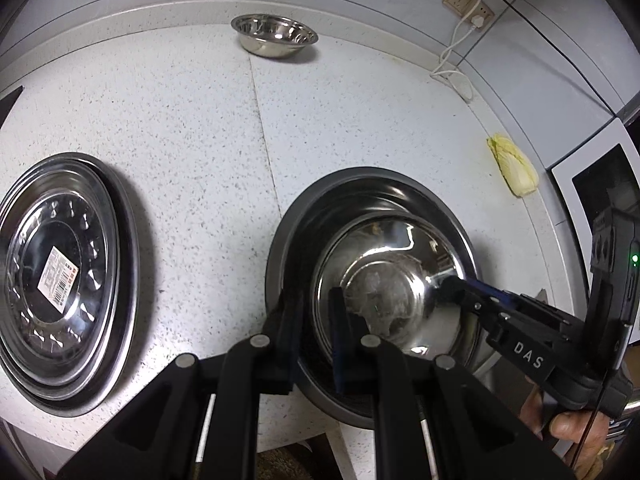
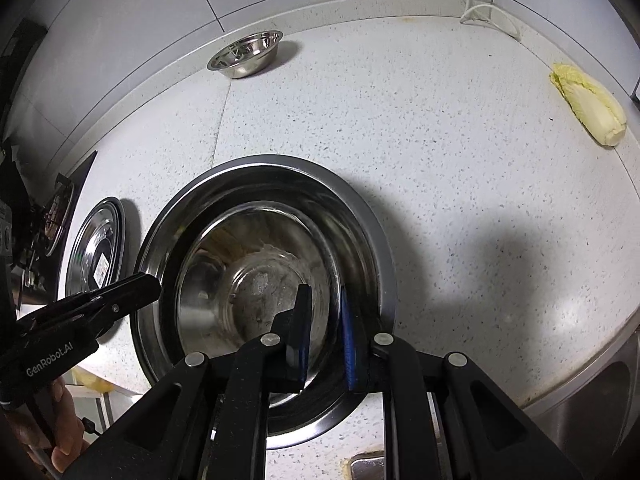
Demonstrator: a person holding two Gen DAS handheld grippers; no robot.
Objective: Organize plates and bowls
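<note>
A speckled white counter (image 1: 192, 128) runs under grey wall tiles (image 2: 132, 20). Two nested steel bowls sit near the front edge: the inner bowl (image 1: 384, 276) rests inside the outer bowl (image 1: 292, 220). The left gripper (image 1: 316, 316) pinches the inner bowl's rim at its 7 o'clock, one finger inside and one outside. The right gripper (image 2: 326, 320) pinches the same rim at 4 o'clock, its jaws nearly together on the thin metal. A stack of plates (image 1: 60, 276) with a barcode sticker lies at 9 o'clock of the bowls. A small bowl (image 1: 274, 36) stands at 12 o'clock by the wall, and a cabbage (image 2: 588, 104) lies at 2 o'clock.
</note>
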